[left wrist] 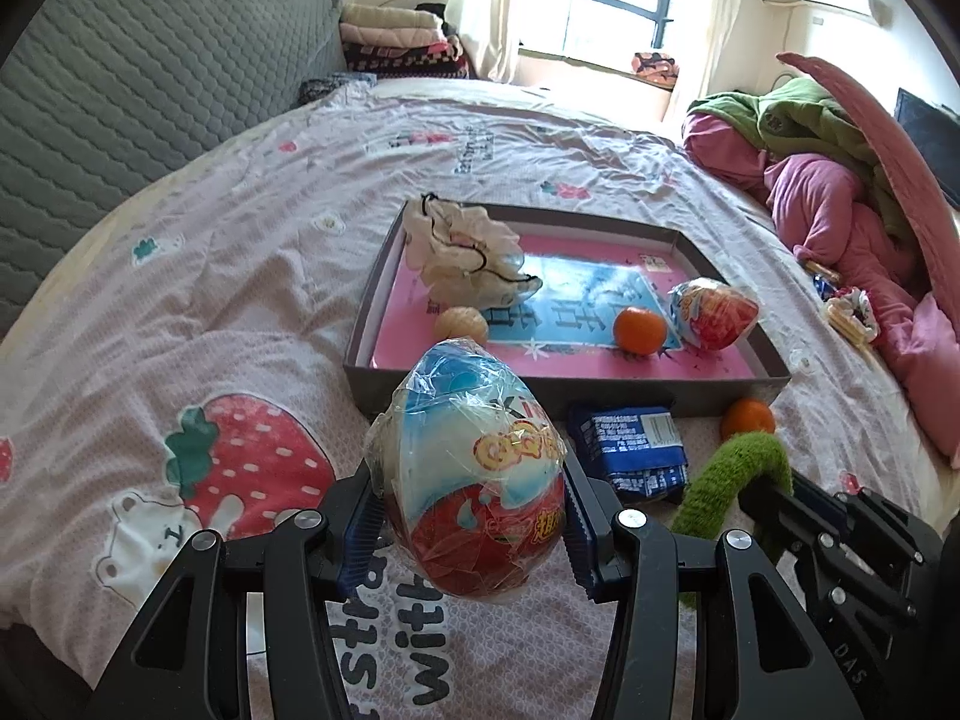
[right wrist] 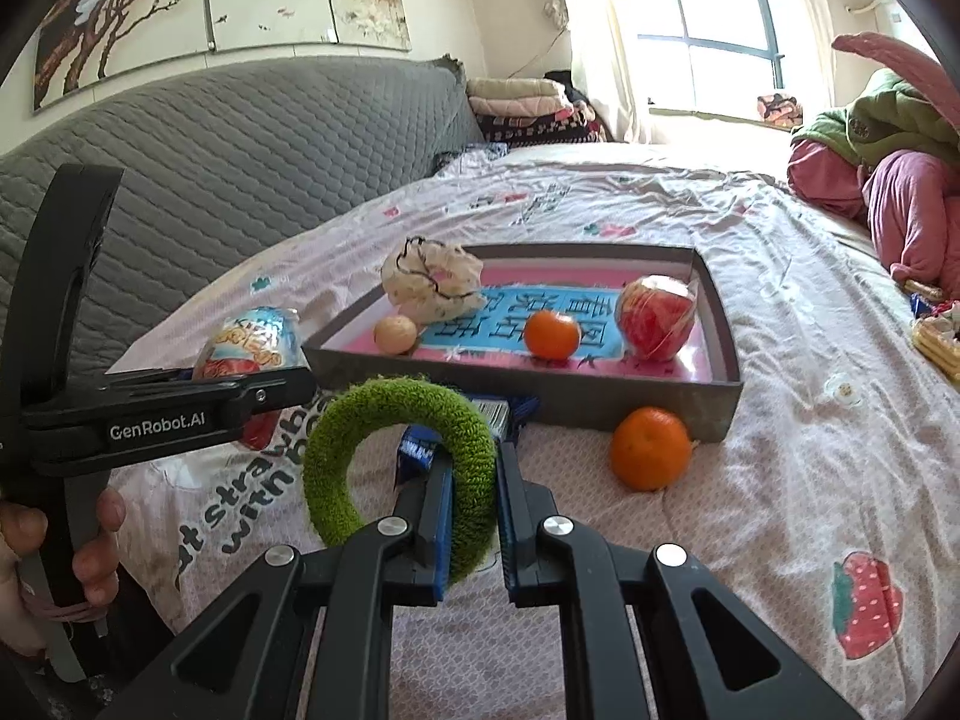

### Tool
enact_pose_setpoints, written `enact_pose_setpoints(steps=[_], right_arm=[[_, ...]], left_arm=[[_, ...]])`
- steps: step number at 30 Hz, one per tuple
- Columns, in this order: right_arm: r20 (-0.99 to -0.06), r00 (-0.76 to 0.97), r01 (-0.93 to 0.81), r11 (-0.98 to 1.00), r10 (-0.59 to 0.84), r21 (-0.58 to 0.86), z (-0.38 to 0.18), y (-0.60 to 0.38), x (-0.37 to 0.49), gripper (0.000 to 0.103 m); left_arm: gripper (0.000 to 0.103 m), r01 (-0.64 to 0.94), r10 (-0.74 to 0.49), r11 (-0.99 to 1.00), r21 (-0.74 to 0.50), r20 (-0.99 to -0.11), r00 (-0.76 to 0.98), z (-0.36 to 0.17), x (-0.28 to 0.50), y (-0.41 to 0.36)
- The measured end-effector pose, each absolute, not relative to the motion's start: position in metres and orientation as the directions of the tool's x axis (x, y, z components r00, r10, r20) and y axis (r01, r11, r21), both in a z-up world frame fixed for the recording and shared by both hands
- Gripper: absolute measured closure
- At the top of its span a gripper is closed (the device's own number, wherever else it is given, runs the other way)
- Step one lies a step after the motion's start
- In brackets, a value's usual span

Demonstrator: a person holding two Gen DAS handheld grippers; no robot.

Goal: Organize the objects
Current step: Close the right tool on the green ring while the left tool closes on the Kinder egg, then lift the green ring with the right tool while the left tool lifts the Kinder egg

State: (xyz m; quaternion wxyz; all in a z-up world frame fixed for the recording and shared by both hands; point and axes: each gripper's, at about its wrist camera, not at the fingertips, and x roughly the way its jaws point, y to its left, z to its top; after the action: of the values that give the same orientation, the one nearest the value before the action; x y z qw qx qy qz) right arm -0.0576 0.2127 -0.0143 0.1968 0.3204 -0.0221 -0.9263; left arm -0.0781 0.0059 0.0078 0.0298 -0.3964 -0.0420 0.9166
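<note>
Two grippers are up over the bedspread (left wrist: pixel 252 276), and both have something in them. My left gripper (left wrist: pixel 471 519) is clamped on a wrapped toy egg (left wrist: pixel 474 474), its blue pads (left wrist: pixel 579 531) pressing the egg's two sides, and the egg sits clear of the bedding, on the near side of the gray tray (left wrist: pixel 570 387). My right gripper (right wrist: pixel 471 516) is pinched tight on a fuzzy green ring (right wrist: pixel 372 420), with one arc of the ring squeezed between the pads (the rest loops up and away to the left), also nearer to me than the tray. My hand (right wrist: pixel 90 534) shows on the left gripper's handle.

Inside the tray lie a second wrapped egg (right wrist: pixel 657 318) at its right end, an orange tangerine (right wrist: pixel 552 333) near the middle, a peeled tangerine (right wrist: pixel 395 333) at the near left, and a crumpled white bag (right wrist: pixel 432 285) in the far left corner. Just outside the tray's near wall sit a blue snack packet (left wrist: pixel 636 447) and another tangerine (right wrist: pixel 651 450), which lies by the near right corner.
</note>
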Motion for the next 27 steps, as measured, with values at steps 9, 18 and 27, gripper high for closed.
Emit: enact_pose_setpoints(steps=[9,18,27], right_arm=[[-0.507,-0.783,0.343,-0.930,-0.361,0.133,0.006,0.222,-0.048,0.090],[-0.411,-0.844,0.344,-0.936,-0.344,0.077,0.024,0.224,-0.035,0.090],[-0.400,-0.853,0.333,-0.940,-0.334,0.074,0.027,0.227,-0.038,0.090]], left_arm=[[0.050,-0.043,0.092,-0.995,-0.089,-0.685,-0.723,0.027,-0.069,0.011],[0.050,-0.090,0.120,-0.993,-0.078,-0.634,-0.764,0.042,-0.058,0.019],[0.050,-0.127,0.127,-0.991,-0.044,-0.617,-0.777,0.048,-0.058,0.031]])
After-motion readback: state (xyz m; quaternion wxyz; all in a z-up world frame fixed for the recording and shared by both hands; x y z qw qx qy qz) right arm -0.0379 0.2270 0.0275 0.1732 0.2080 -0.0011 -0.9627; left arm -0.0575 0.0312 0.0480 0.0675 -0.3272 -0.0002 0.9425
